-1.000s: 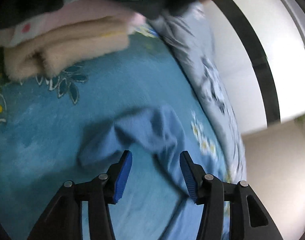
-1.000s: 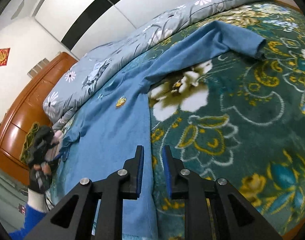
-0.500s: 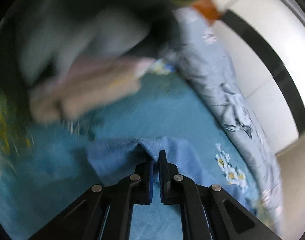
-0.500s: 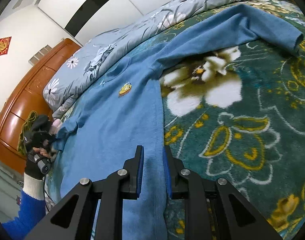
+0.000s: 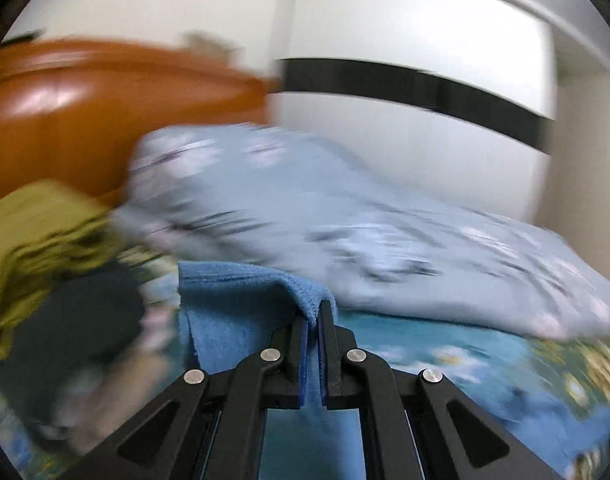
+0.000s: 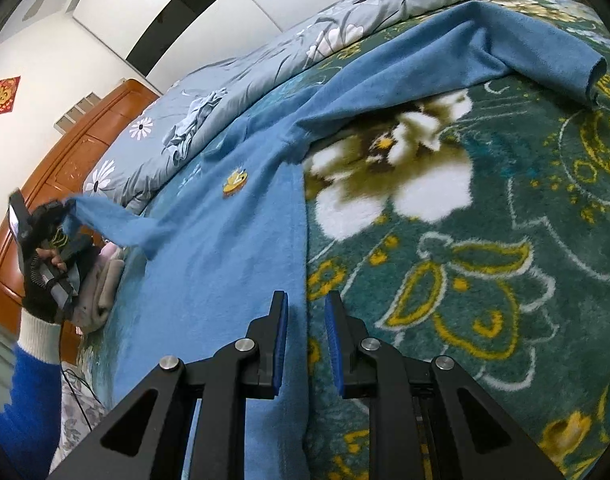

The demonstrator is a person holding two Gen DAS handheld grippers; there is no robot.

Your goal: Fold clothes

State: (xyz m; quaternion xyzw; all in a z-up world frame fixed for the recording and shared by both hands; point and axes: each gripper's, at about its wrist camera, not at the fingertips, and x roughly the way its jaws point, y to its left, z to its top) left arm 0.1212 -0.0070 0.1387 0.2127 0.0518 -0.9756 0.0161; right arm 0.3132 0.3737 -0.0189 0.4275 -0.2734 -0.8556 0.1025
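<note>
- Right wrist view: a blue top (image 6: 209, 264) lies spread on the flowered blanket (image 6: 485, 280), its long axis running from the near edge away toward the grey quilt (image 6: 265, 76) at the far side.
- The right gripper (image 6: 305, 344) hovers over the top's right side edge with a narrow gap between its fingers, holding nothing; the cloth edge runs straight up between them.
- One sleeve (image 6: 537, 52) stretches far right across the blanket. The other sleeve (image 6: 113, 224) is lifted off the bed at the far left, pulled up by the left gripper (image 6: 45, 240).
- Left wrist view: the left gripper (image 5: 313, 320) is clamped on the cuff of that sleeve (image 5: 241, 292), fingers pressed together with blue cloth between them; the background is blurred.
- The lifted sleeve must likely travel rightward across the body, so the left hand is the one placed for the fold.
- A second ago the left fingers were wide above the flat sleeve; half a second ago they had closed on it; now it is raised. The right gripper has hardly shifted.
</note>
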